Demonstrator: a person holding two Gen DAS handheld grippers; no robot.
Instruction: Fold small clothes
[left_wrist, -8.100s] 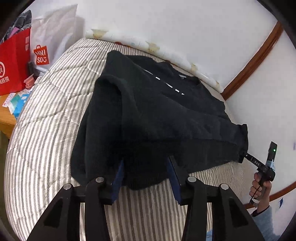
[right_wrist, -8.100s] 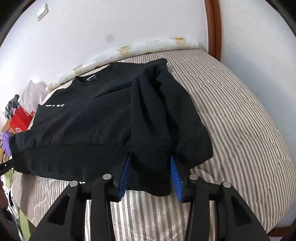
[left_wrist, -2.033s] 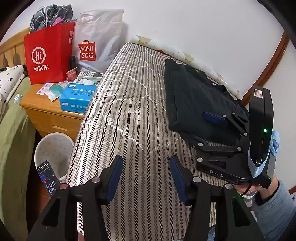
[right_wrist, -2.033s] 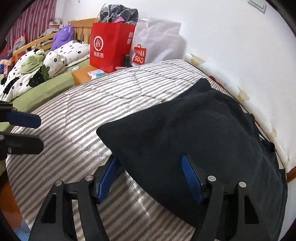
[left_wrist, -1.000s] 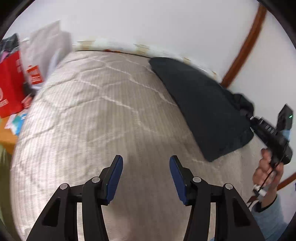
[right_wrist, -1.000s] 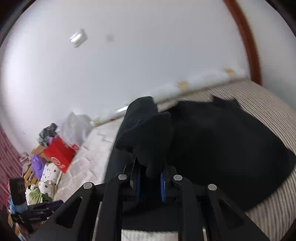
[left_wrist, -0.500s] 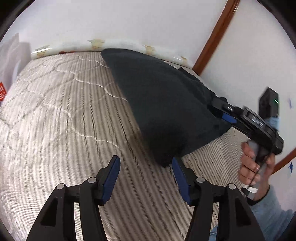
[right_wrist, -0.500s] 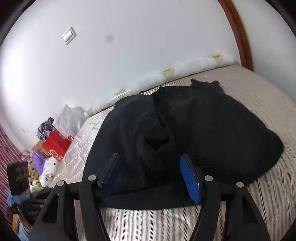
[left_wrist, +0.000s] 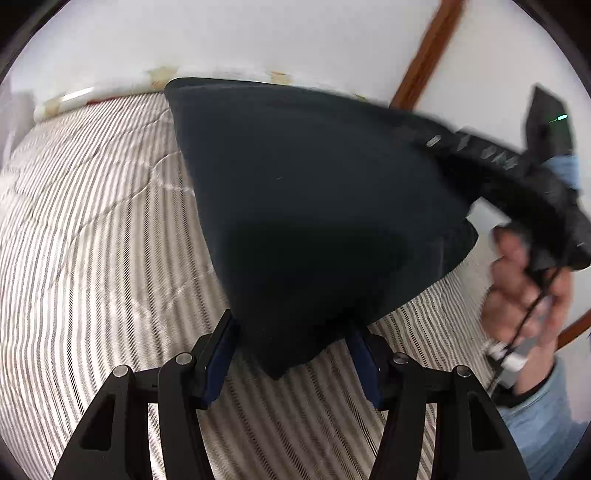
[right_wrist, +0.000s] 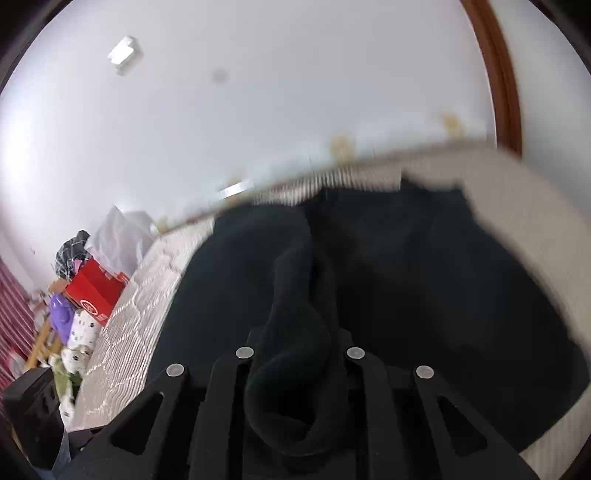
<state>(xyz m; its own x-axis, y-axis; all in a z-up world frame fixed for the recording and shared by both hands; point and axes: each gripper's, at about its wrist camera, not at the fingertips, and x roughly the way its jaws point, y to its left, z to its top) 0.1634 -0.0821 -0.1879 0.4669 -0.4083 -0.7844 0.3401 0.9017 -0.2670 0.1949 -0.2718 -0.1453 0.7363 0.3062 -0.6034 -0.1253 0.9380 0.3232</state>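
Both grippers are now sitting at the black sweater (left_wrist: 314, 192), which is lying folded lengthwise on the striped mattress (left_wrist: 92, 258). Right gripper (right_wrist: 295, 354) is clamping a bunched fold; left gripper (left_wrist: 291, 354) is straddling the near corner with jaws apart (pads not pressing), so the crosswise fold is seemingly remaining.

Each camera sits just behind its own jaws, angled down at the striped mattress (left_wrist: 92, 258). The left view is close over the near corner of the black garment (left_wrist: 314, 203); the right looks along the same garment toward the white wall (right_wrist: 258, 92)
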